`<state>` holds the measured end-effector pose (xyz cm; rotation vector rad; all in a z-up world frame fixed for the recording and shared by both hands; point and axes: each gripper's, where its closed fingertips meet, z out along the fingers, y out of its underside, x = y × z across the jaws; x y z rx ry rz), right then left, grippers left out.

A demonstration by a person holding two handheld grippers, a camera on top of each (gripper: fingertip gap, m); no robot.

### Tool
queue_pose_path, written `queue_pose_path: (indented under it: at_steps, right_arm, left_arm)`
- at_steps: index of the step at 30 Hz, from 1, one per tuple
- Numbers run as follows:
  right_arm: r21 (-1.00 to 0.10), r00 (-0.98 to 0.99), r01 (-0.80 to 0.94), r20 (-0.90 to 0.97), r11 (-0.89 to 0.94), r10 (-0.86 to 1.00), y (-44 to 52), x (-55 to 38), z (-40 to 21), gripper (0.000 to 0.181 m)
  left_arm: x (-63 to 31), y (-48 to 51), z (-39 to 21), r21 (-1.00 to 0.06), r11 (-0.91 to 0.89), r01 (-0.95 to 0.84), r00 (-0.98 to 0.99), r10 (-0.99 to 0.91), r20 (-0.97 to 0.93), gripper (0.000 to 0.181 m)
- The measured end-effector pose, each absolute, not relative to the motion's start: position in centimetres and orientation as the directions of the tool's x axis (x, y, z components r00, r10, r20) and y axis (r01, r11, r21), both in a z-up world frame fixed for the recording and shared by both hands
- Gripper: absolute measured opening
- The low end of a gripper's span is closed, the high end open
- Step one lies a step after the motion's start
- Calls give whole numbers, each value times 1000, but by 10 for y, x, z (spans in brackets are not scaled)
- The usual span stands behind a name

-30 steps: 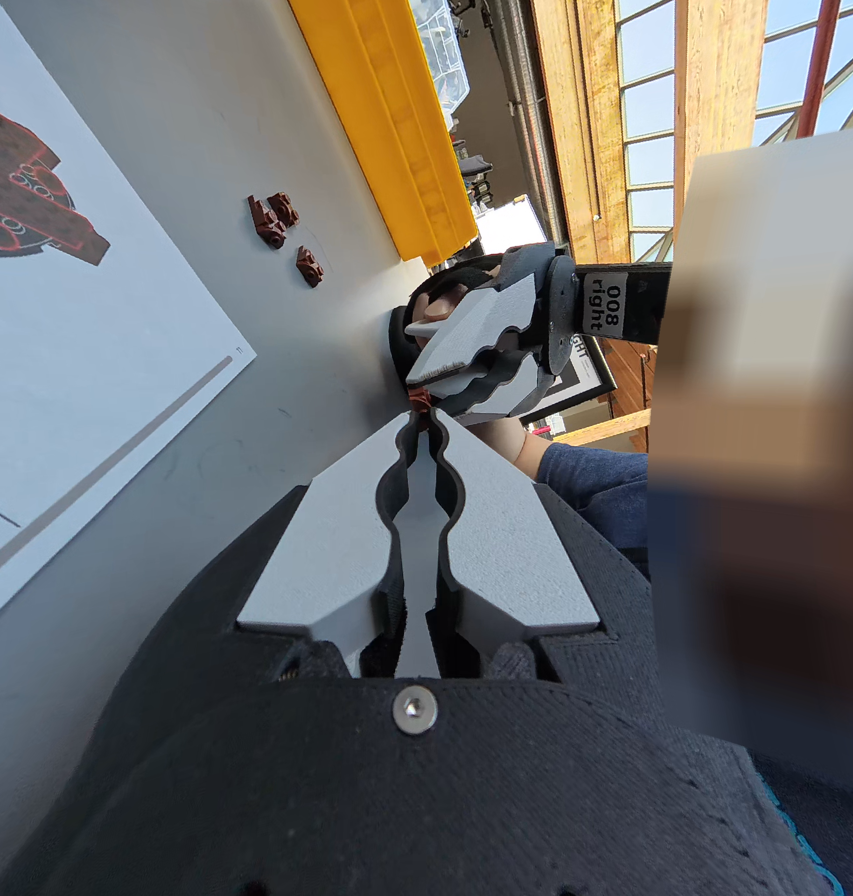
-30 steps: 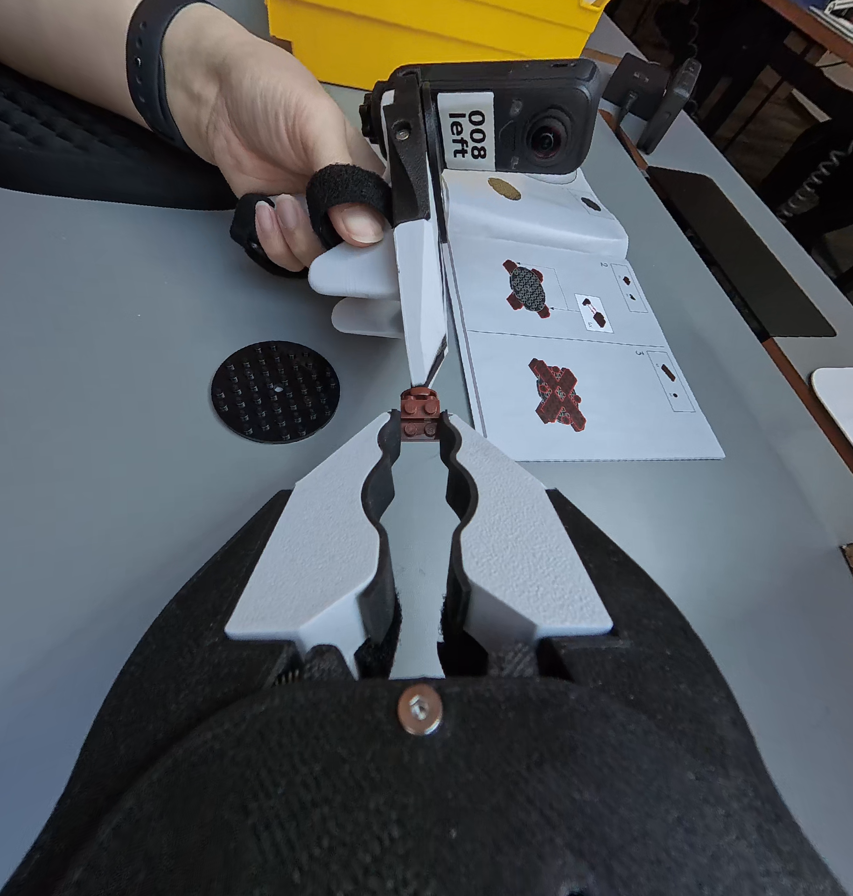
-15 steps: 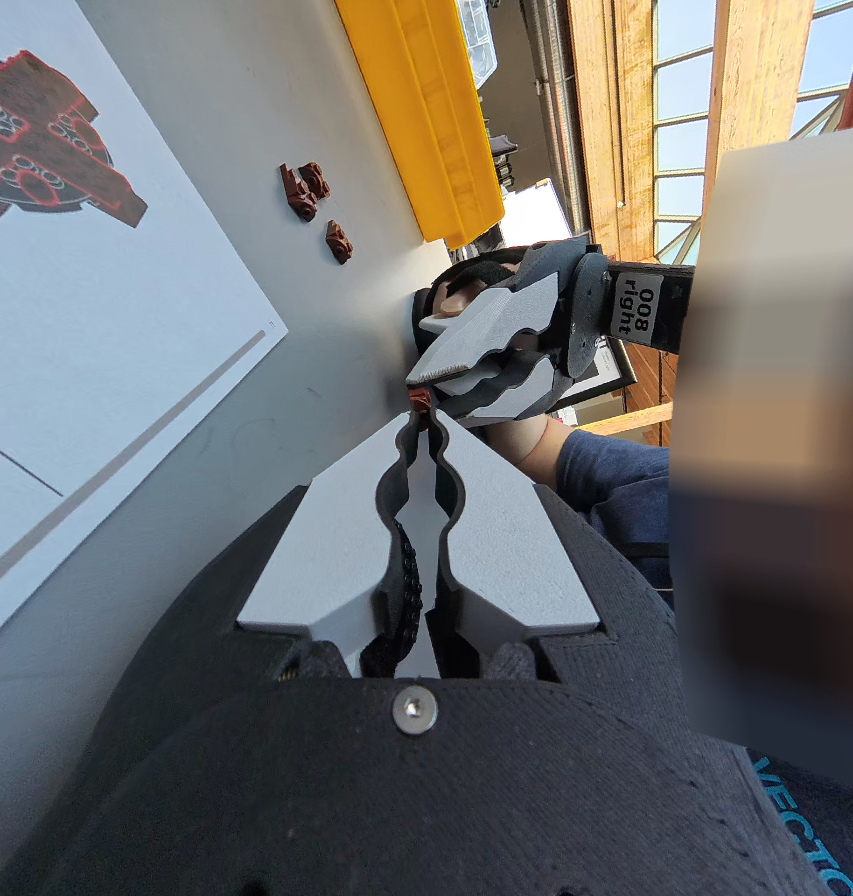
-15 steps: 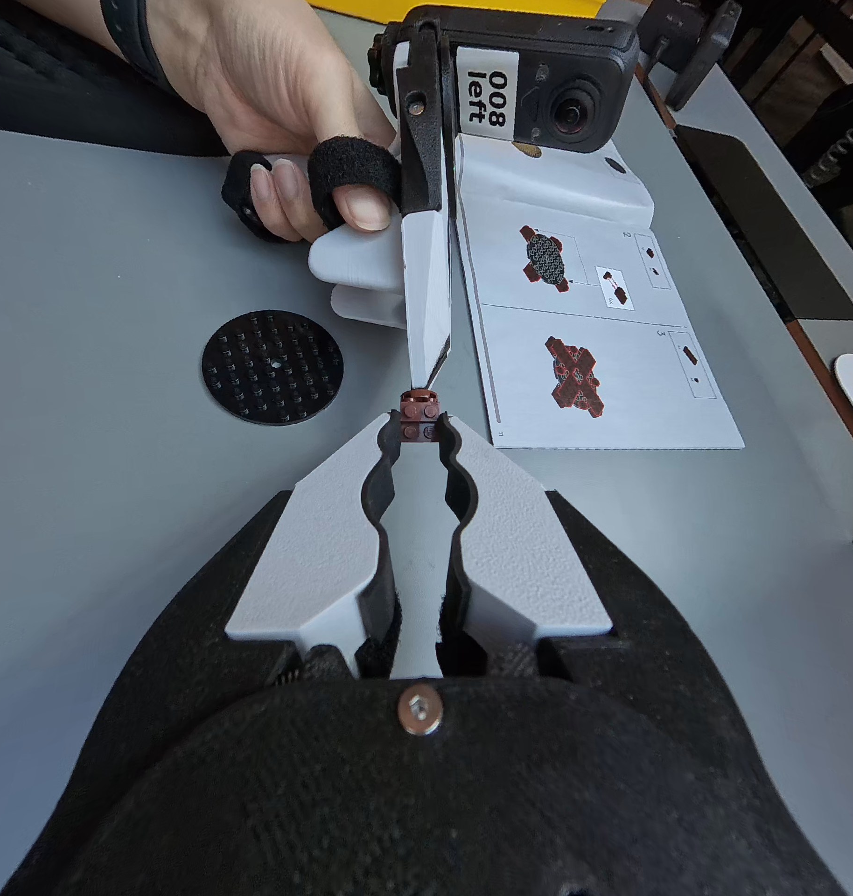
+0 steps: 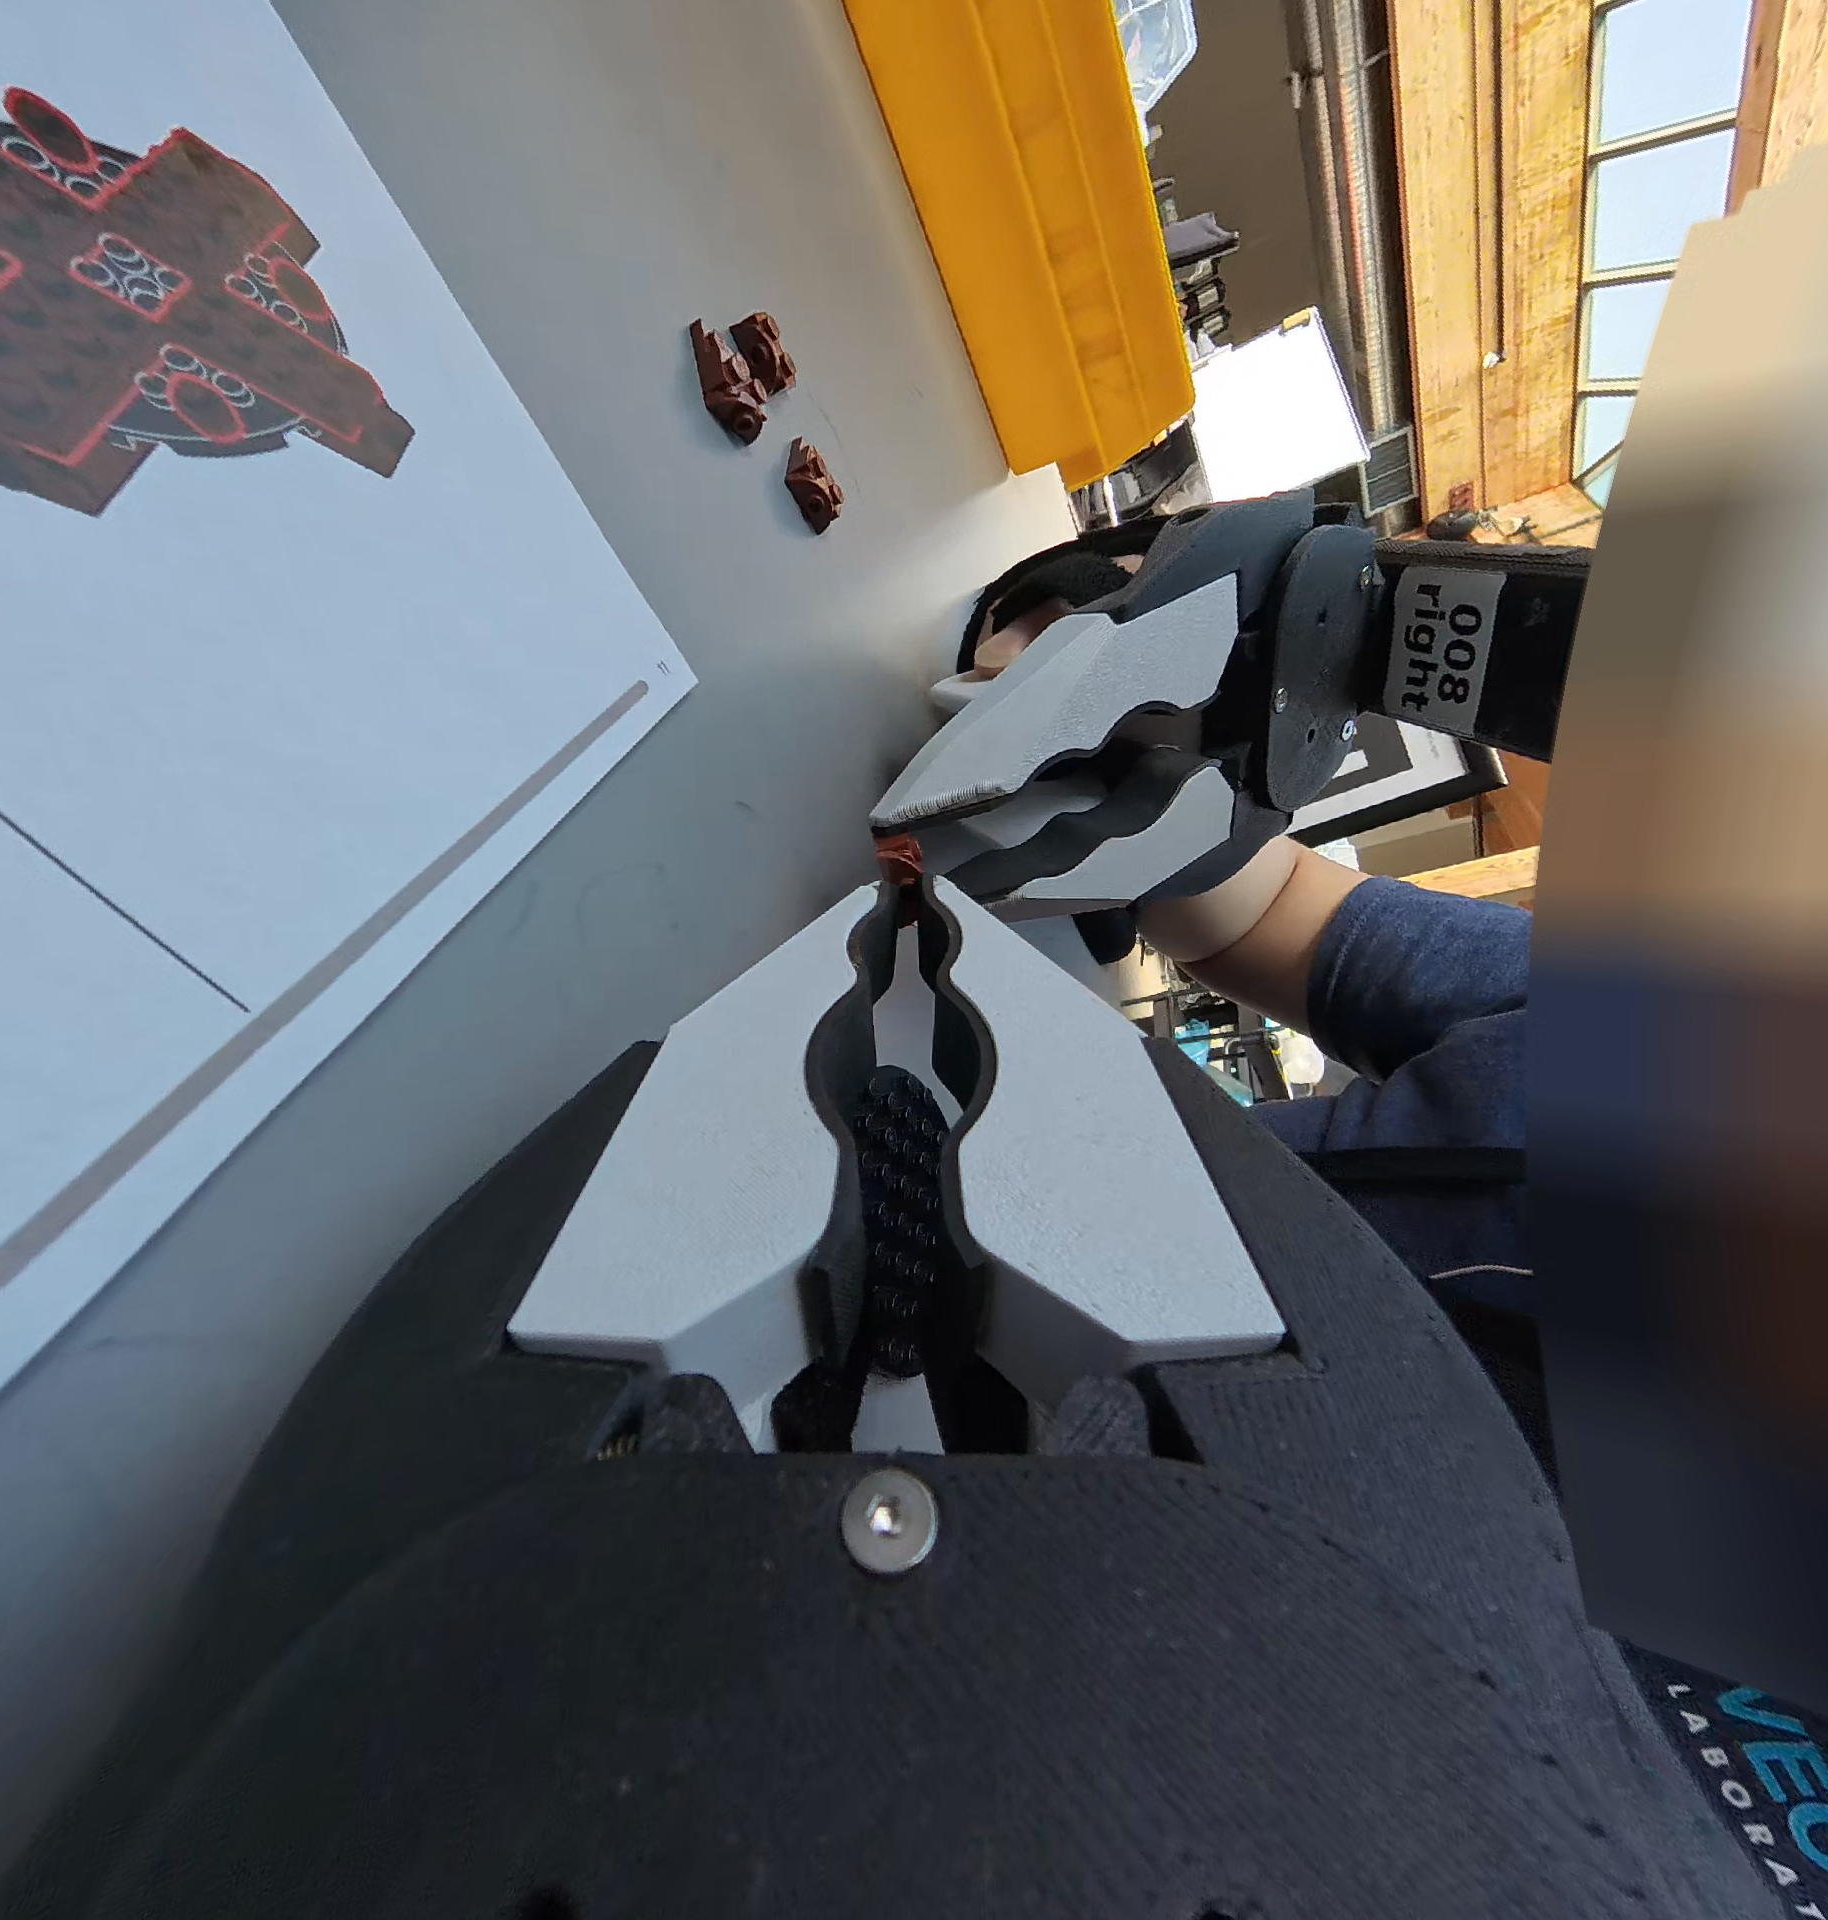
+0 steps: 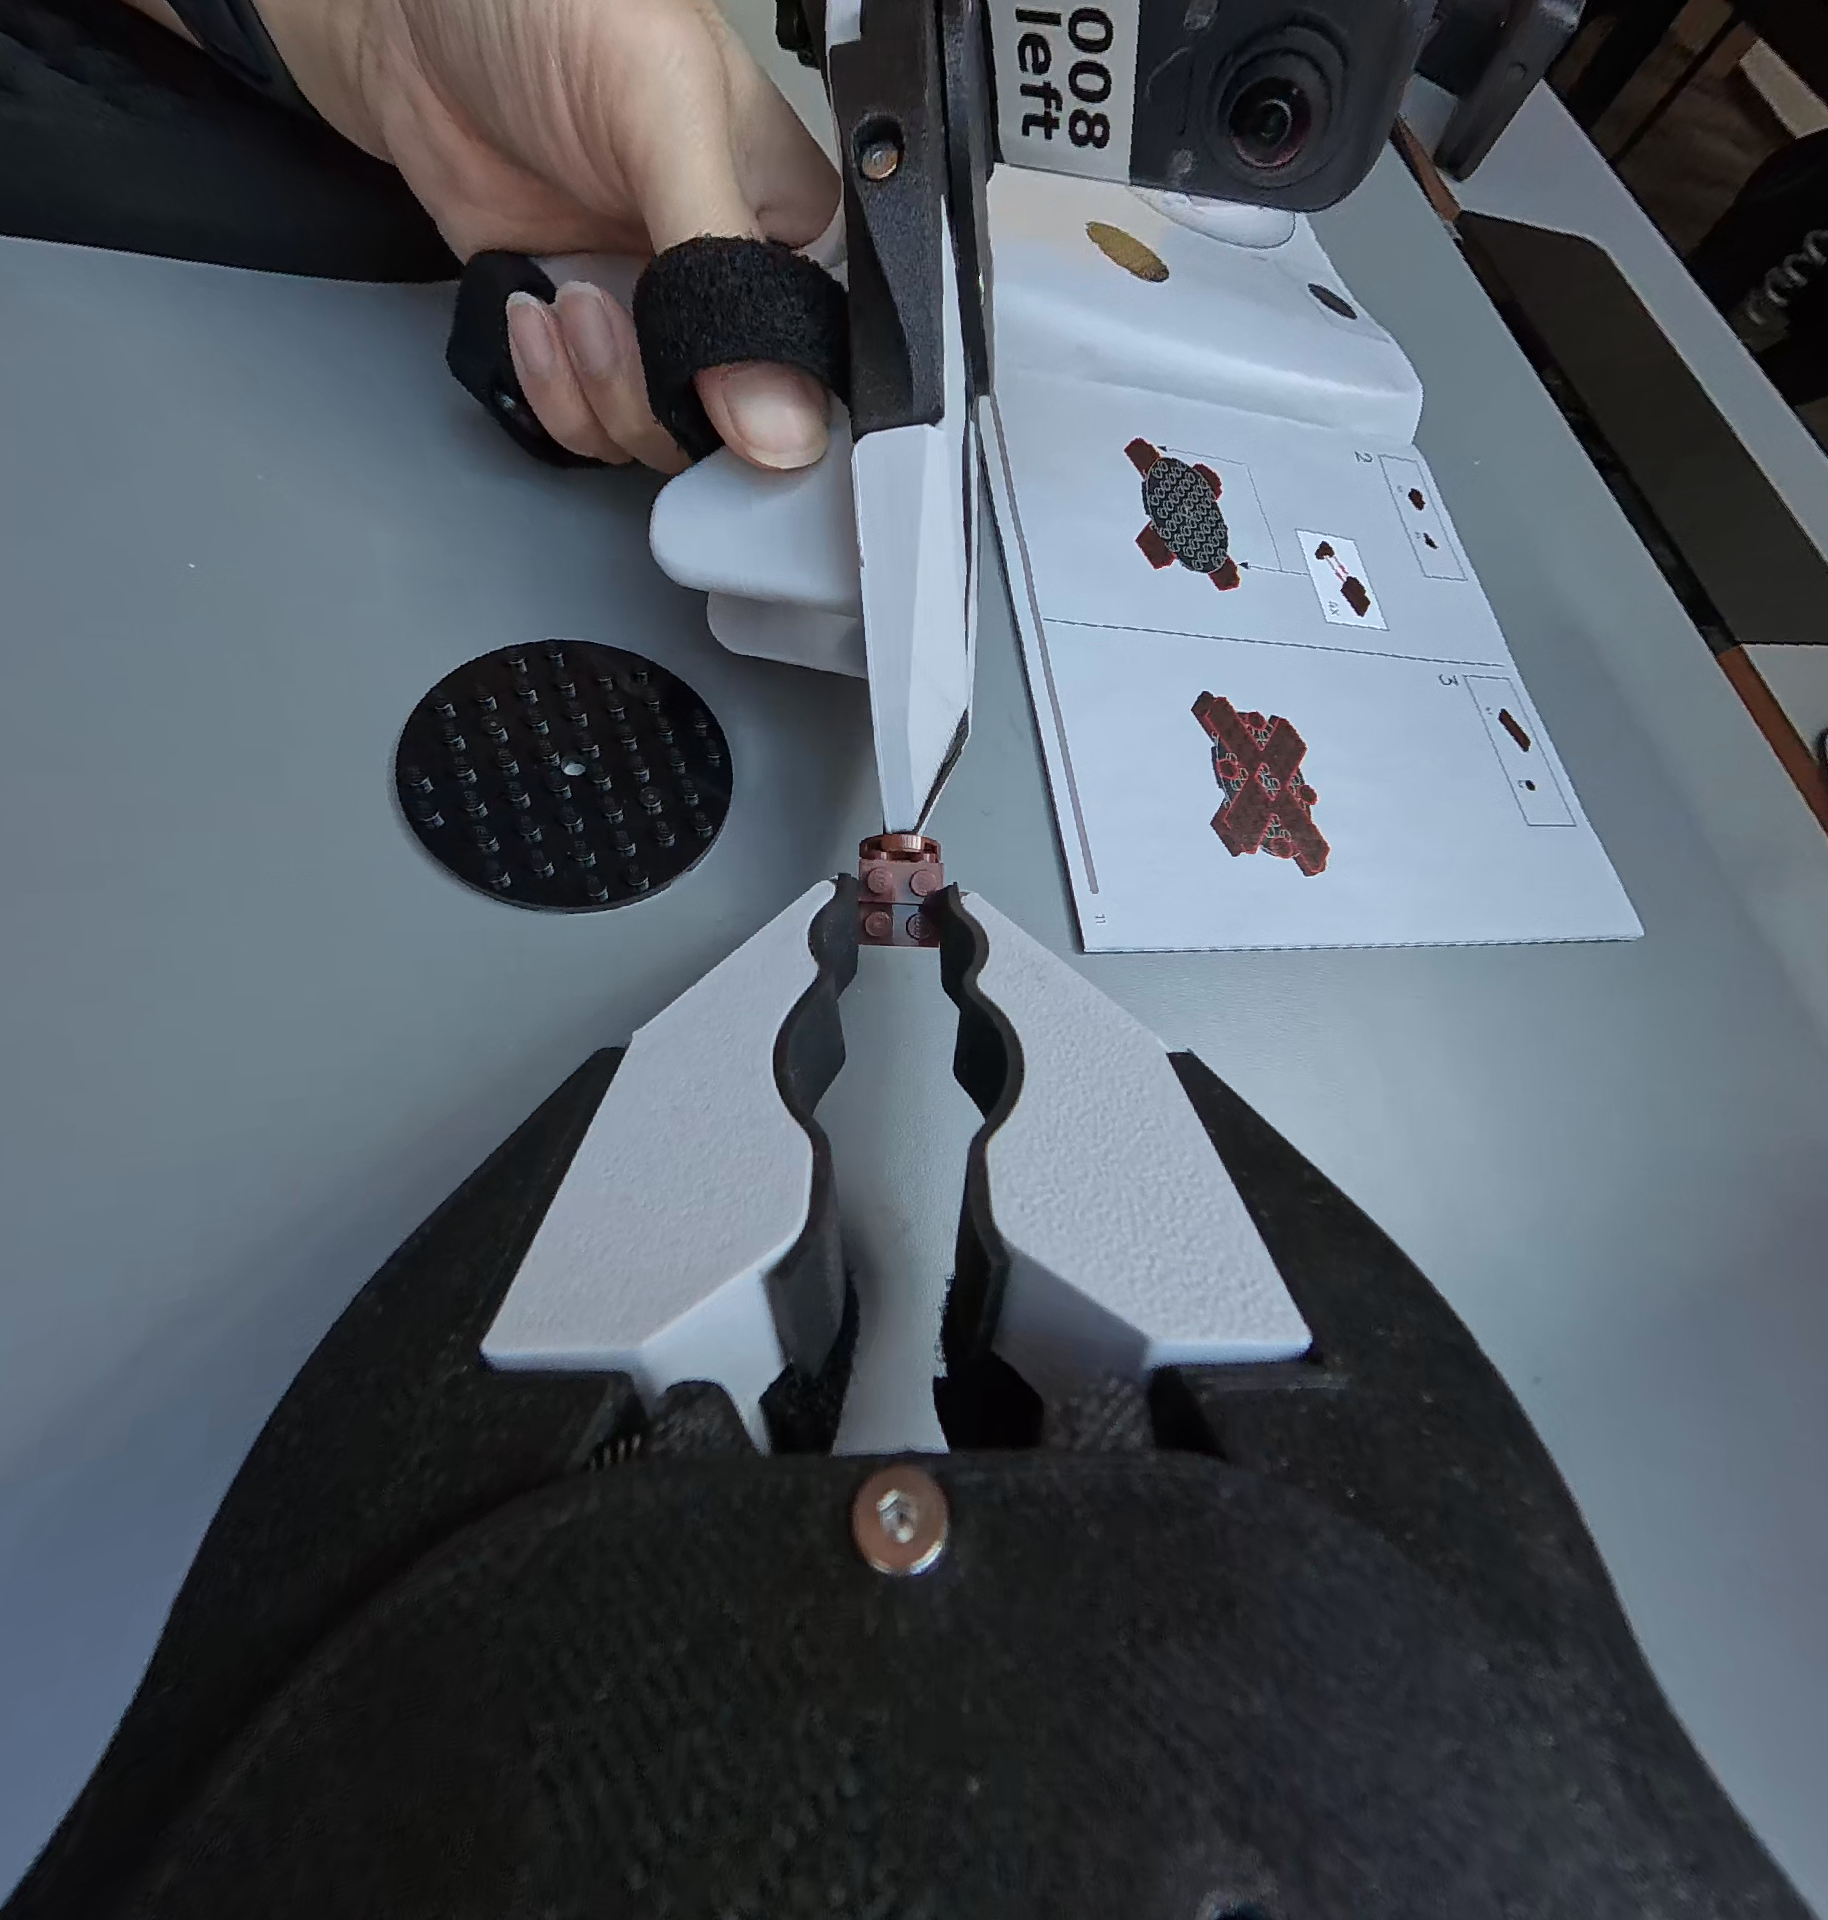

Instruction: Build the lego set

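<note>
Grey matte surface (image 6: pixel 214 1039), evenly daylit. Yellow plastic bin (image 5: pixel 1035 239) along its far edge. Beyond: timber posts (image 5: pixel 1450 239), tall paned windows (image 5: pixel 1658 208) showing bright sky, a framed picture (image 5: pixel 1409 769), and a dark mat (image 6: pixel 1658 436) at one side.

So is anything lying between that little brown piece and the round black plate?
Nothing visible: bare grey table separates the brown brick assembly, pinched by the right gripper, from the round black studded plate. The left gripper touches its far end.

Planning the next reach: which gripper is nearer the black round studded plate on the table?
Left. The left gripper hangs beside the black round plate, at its edge. The right gripper sits slightly farther back, its jaws shut on the brown brick assembly.
</note>
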<state>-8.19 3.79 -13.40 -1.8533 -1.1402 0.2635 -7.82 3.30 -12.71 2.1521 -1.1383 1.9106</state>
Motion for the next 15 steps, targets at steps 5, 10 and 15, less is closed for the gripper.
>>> queue_pose_path:
  at_steps: [5, 10, 15]
  right_arm:
    - [-776, 550, 614, 291, -143, 782, 39, -82, -137, 15]
    - [-769, 540, 627, 316, -123, 780, 39, -83, -136, 15]
    - [-758, 535, 643, 339, -112, 774, 39, -83, -136, 15]
  left_arm:
    - [-79, 34, -130, -465, -698, -545, -20, -543, 839, 1]
    - [-80, 34, -130, -491, -678, -547, -25, -574, 819, 1]
    - [-80, 34, -130, -505, -667, -548, -26, -589, 807, 1]
